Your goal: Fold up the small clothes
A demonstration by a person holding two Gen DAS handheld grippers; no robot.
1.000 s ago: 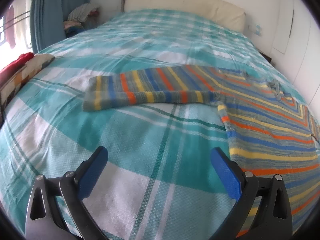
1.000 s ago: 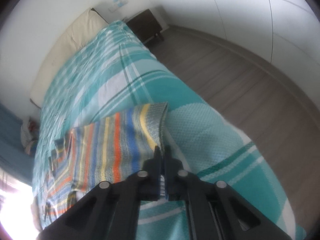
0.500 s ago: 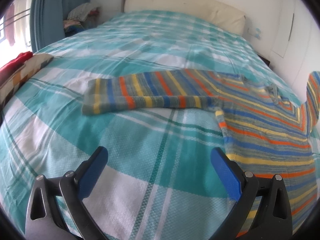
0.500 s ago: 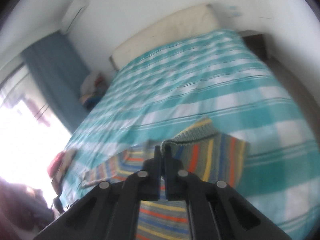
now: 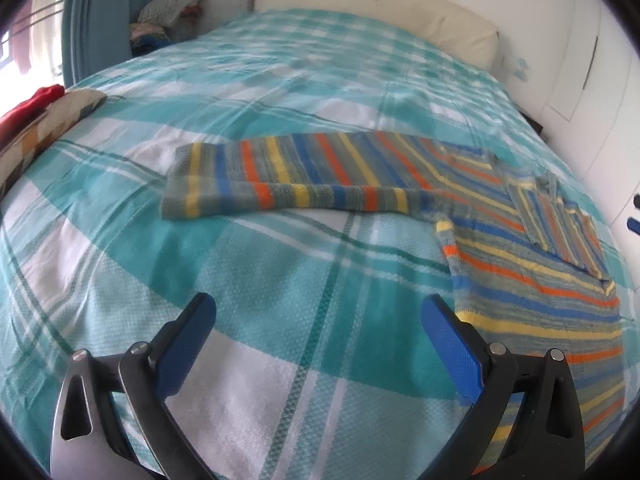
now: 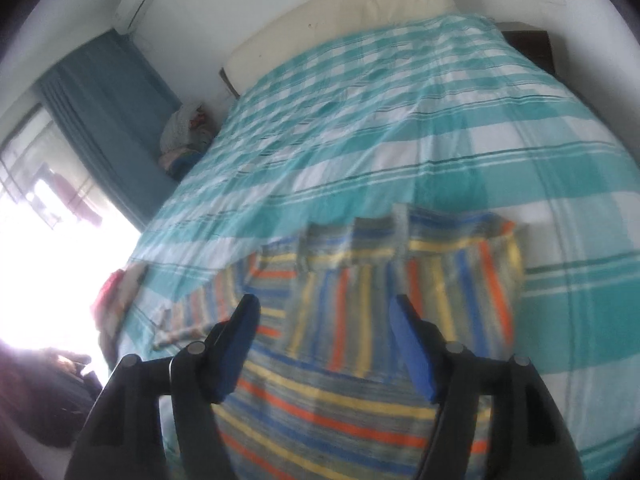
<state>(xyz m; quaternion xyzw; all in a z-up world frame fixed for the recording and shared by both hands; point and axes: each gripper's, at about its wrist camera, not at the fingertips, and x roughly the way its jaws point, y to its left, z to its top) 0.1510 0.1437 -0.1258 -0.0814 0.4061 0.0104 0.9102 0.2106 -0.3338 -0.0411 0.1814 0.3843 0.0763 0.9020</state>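
A striped knit sweater (image 5: 520, 264) in blue, orange, yellow and grey lies flat on the bed. Its left sleeve (image 5: 288, 176) stretches out to the left. Its right sleeve (image 5: 560, 216) is folded over onto the body; in the right wrist view this sleeve (image 6: 400, 280) lies across the sweater body (image 6: 328, 416). My left gripper (image 5: 320, 332) is open and empty above the bedspread, near the sweater's lower left edge. My right gripper (image 6: 324, 336) is open and empty just above the folded sleeve.
The bed has a teal and white plaid bedspread (image 5: 200, 280) and a cream headboard cushion (image 5: 380, 12). A patchwork cushion with red cloth (image 5: 36, 120) lies at the left edge. A pile of clothes (image 5: 168, 12) sits by the blue curtain (image 6: 108, 120).
My right gripper carried the right sleeve across onto the sweater body, then opened and let it go. My left gripper stayed open and shifted only slightly.
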